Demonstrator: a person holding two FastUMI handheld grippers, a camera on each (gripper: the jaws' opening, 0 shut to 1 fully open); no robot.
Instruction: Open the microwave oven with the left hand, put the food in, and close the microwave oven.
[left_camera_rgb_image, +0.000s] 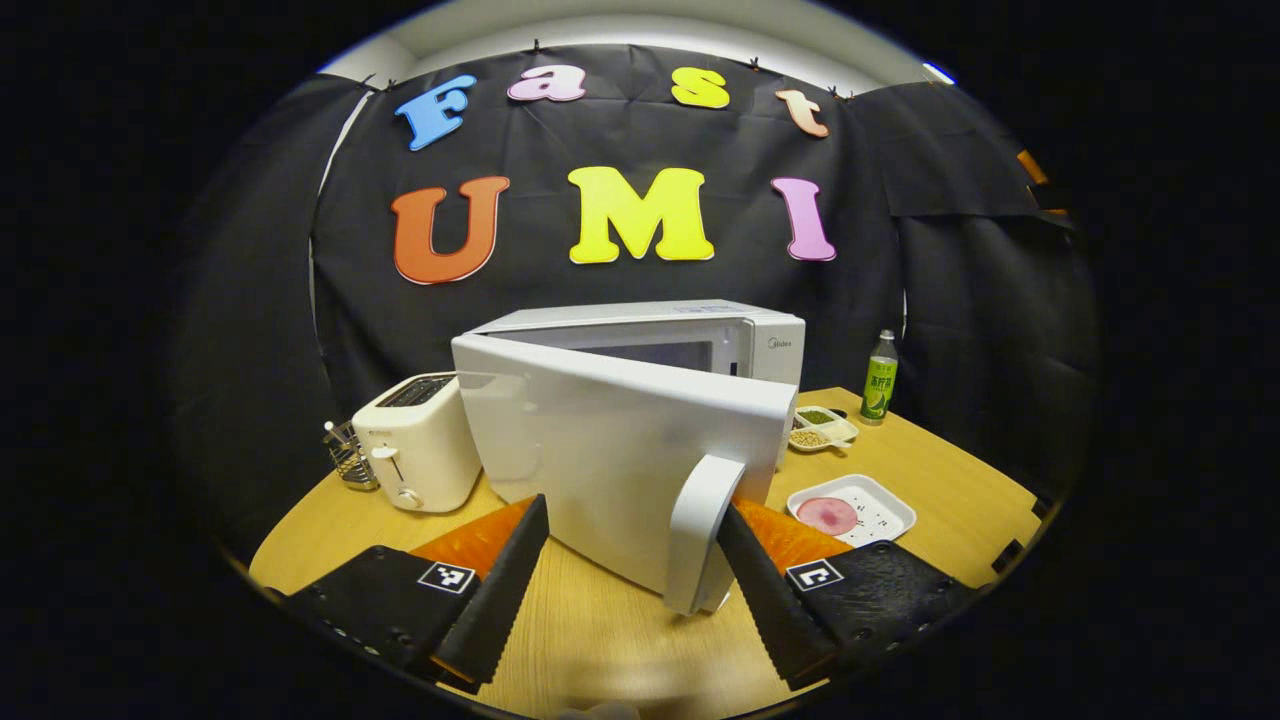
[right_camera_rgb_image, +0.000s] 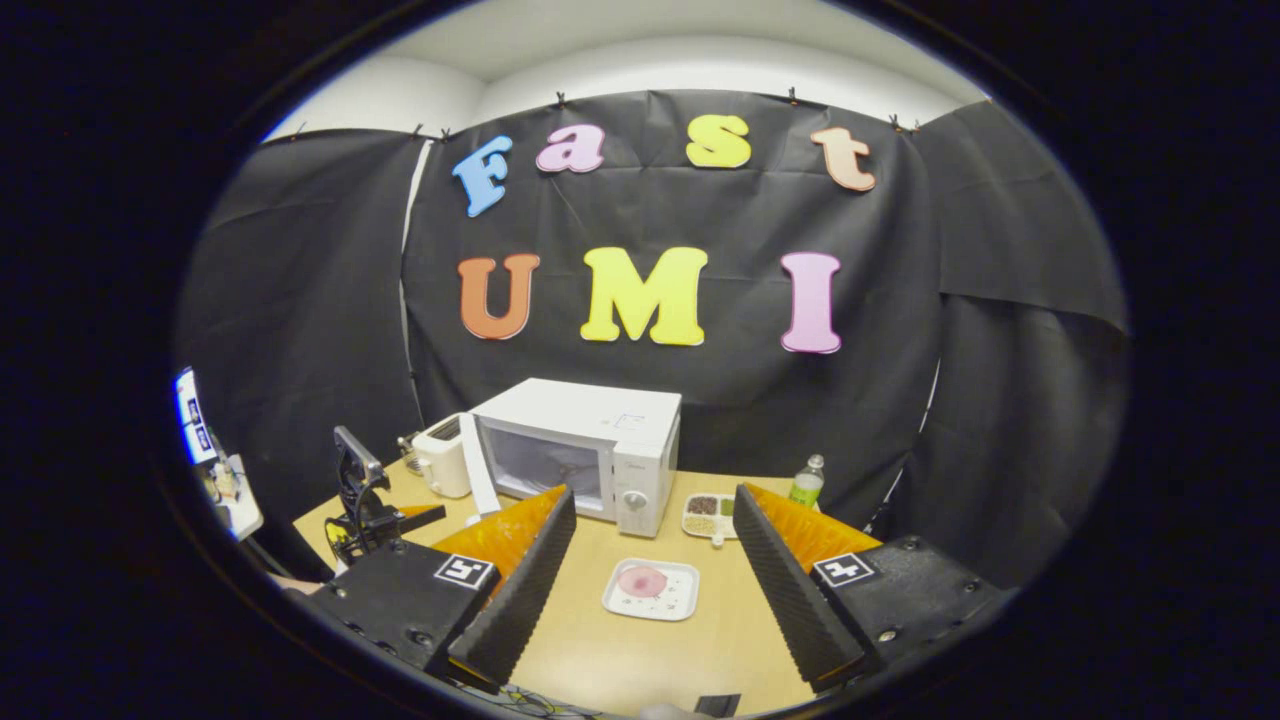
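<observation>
The white microwave stands at the back of the wooden table, its door swung partly out toward me. The door's handle sits between the spread fingers of my left gripper, close against the right-hand finger; the gripper is open. The food, a pink slice on a white square tray, lies to the right of the door. In the right gripper view the tray lies on the table ahead of my right gripper, which is open and holds nothing. The microwave shows its cavity there.
A white toaster and a small wire rack stand left of the microwave. A divided dish of beans and a green bottle stand at its right. The left gripper appears at the table's left edge.
</observation>
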